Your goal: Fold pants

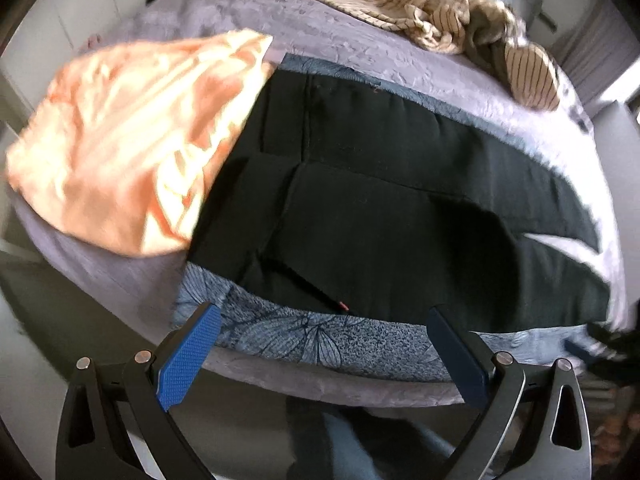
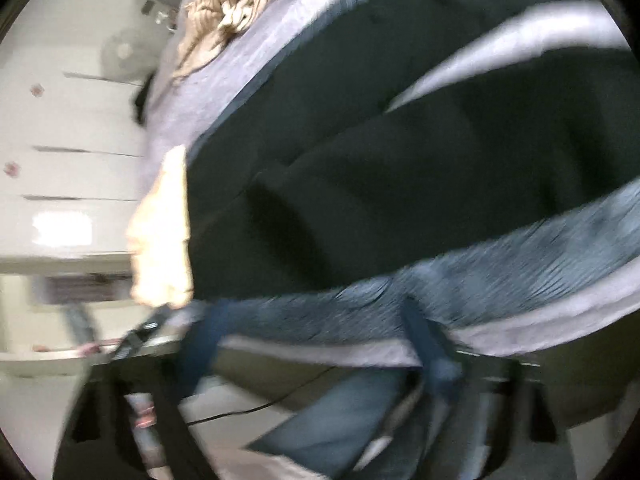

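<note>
Pants: black soft-cloth pants (image 1: pixel 400 208) lie spread flat on a blue leaf-print mat (image 1: pixel 320 340), which lies on a lilac quilted bedspread (image 1: pixel 320 36); the waist end is at the left beside a peach-orange crumpled garment (image 1: pixel 120 148), and the two legs run off to the right with a sliver of lilac showing between them.
Handling: judged light, limp and not fragile; the cloth will sag and drag if lifted at one point, so two holds at once suit it better.
Where to hold: probably the near hem edge just above the mat's border, pinching both layers; the waist corner at the left and a point along the near leg look reachable.
Left tongs: the left gripper (image 1: pixel 324 316) has its blue ribbed pads wide apart, hanging over the near edge of the mat; it holds nothing and no pad presses on cloth.
Right tongs: the right gripper (image 2: pixel 316 320) is smeared by motion blur; its dark blue fingers (image 2: pixel 424 340) stand apart over the near edge of the mat, with nothing visibly clasped between them, though how wide is hard to read.
Elsewhere: a beige striped heap of cloth (image 1: pixel 400 4) sits at the far side, well apart from the pants.
Progress: no fold made yet, by the look of it.
</note>
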`<action>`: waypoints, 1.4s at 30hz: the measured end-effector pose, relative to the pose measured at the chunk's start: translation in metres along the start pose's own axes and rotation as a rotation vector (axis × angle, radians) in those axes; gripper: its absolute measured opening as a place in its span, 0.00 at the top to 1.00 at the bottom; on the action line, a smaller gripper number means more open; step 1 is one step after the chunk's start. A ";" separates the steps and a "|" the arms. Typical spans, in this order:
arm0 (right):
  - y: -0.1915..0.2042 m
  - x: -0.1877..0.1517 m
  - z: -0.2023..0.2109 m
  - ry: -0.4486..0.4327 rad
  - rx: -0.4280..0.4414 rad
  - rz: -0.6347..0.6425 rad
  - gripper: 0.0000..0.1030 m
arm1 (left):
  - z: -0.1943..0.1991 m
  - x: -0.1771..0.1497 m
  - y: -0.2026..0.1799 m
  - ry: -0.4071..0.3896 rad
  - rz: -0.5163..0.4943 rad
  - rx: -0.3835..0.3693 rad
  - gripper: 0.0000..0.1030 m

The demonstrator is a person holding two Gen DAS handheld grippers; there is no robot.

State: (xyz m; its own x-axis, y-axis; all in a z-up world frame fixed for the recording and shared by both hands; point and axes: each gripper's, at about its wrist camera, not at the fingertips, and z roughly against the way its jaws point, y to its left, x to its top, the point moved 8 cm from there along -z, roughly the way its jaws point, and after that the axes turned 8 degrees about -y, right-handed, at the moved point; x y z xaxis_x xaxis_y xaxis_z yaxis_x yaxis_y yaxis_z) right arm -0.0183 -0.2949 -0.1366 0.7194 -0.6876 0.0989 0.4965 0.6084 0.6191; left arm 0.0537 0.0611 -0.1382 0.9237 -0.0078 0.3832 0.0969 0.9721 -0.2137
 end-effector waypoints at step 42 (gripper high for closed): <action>-0.064 -0.025 -0.067 0.043 0.198 -0.259 0.34 | -0.080 -0.038 0.019 0.101 0.241 -0.174 0.24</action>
State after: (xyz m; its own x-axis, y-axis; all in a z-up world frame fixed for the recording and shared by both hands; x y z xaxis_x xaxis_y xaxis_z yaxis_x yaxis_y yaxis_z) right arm -0.0358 -0.2905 -0.2308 0.6033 -0.7895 -0.1125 0.5648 0.3234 0.7592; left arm 0.0508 0.0614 -0.2290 0.9592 0.1857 0.2132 -0.0749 0.8940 -0.4417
